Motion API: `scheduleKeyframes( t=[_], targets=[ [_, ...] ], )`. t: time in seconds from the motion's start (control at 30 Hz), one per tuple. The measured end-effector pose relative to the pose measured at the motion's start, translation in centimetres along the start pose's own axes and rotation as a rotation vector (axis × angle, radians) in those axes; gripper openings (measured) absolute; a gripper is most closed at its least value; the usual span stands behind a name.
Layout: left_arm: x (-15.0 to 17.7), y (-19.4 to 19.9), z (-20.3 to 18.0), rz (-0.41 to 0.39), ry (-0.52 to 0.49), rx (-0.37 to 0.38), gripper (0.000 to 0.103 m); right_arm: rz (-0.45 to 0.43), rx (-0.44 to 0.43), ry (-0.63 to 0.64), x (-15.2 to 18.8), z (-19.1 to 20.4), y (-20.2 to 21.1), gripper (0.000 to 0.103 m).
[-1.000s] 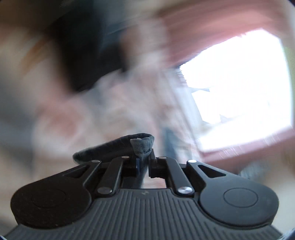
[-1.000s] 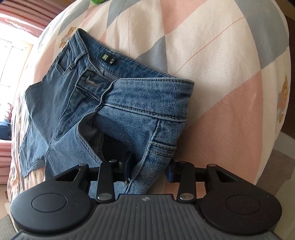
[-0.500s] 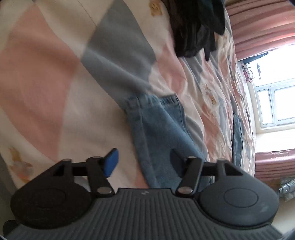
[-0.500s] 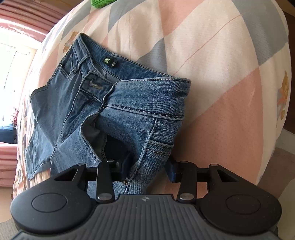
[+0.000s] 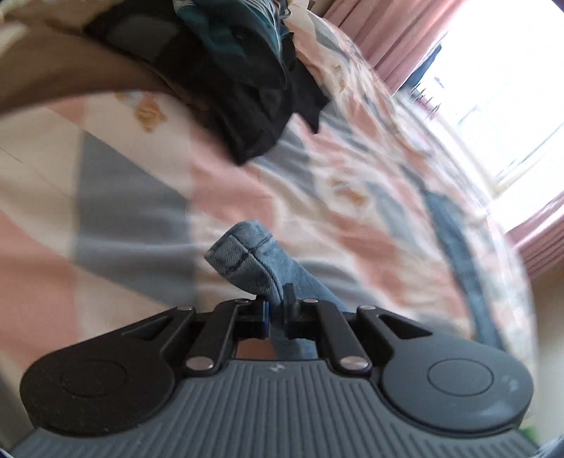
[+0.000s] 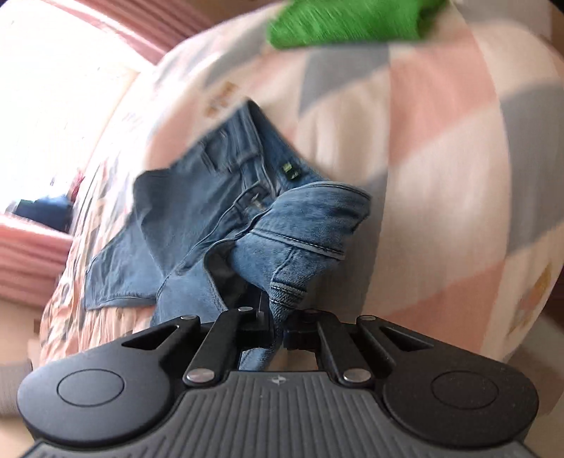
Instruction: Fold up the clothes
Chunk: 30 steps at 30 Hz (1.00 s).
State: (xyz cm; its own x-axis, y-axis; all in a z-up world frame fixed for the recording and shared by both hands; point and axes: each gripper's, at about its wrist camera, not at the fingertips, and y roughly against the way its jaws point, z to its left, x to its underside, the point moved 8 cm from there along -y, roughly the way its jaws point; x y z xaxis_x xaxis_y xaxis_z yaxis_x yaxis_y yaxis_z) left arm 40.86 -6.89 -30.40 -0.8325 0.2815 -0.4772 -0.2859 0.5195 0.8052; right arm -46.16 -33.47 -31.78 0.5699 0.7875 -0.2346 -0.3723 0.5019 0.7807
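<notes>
Both ends pinched! The left hand-held gripper has just clamped onto the jeans hem, the right hand-held gripper onto the waist side. Jeans sprawl unfolded on the bed; every fold remains.

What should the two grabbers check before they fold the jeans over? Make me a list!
1. Left gripper pinching the jeans' hem: ok; its jaws just closed on it.
2. Right gripper pinching the jeans' waist end: ok; just closed.
3. Waist end lifted off the bedspread: ok.
4. Black clothes pile away from the jeans: ok.
5. Green garment away from the jeans: ok.
6. Legs lying flat: cannot tell.
</notes>
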Motion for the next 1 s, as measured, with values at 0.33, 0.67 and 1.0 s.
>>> scheduleKeyframes(
  t=[0.33, 0.67, 1.0],
  targets=[
    [4.7, 3.1, 4.2, -0.040, -0.028, -0.502, 0.035, 0.087, 0.320, 0.153, 2.0, -5.4, -0.8, 0.055],
    [8.1, -3.1, -16.9, 0.108, -0.191, -0.049, 0.048, -0.025, 0.311, 0.243, -1.1, -4.7, 1.1, 0.057],
    [-2.6, -21.4, -37.9, 0.108, -0.113, 0.207, 0.061, -0.084, 0.057, 0.265, -8.6, 6.5, -6.2, 0.063]
  ],
)
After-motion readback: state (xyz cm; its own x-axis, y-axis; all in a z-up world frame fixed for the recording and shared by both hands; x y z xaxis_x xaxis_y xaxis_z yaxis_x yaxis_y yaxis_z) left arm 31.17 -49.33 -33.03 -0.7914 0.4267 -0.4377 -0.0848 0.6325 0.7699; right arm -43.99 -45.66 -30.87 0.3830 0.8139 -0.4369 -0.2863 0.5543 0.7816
